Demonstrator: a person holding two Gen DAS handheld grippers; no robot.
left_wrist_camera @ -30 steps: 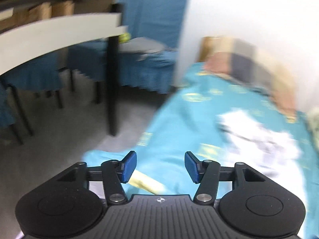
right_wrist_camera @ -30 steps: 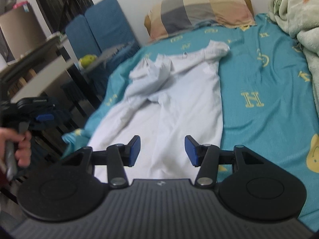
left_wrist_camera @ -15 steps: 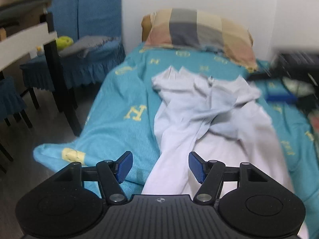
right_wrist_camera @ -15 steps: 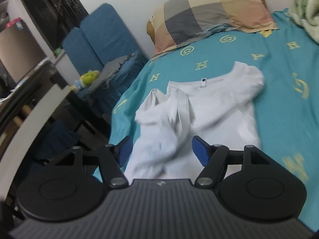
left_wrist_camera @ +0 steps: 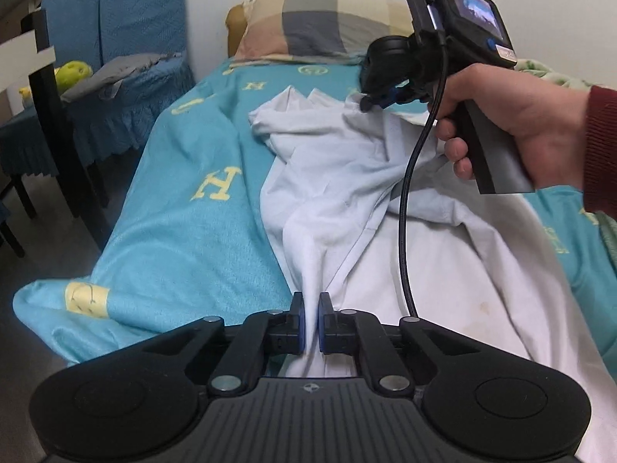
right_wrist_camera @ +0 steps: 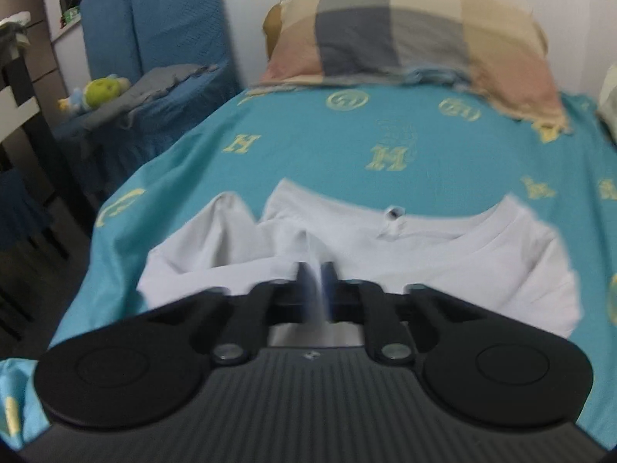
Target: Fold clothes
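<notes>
Where both stood apart before, left gripper (left_wrist_camera: 311,322) and, seemingly, right gripper (right_wrist_camera: 317,289) now pinch shirt (left_wrist_camera: 347,177).

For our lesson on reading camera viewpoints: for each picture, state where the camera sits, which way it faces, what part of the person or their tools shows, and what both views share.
Left wrist view: sits on the left claw near the foot of the bed, faces the pillow; its own fingers pinch the white shirt, and the right hand holding the right claw shows.
Right wrist view: sits on the right claw by the shirt's collar, faces the pillow; only its own fingers show, blurred.
Shared: shirt, pillow, teal bedsheet, blue chair.
</notes>
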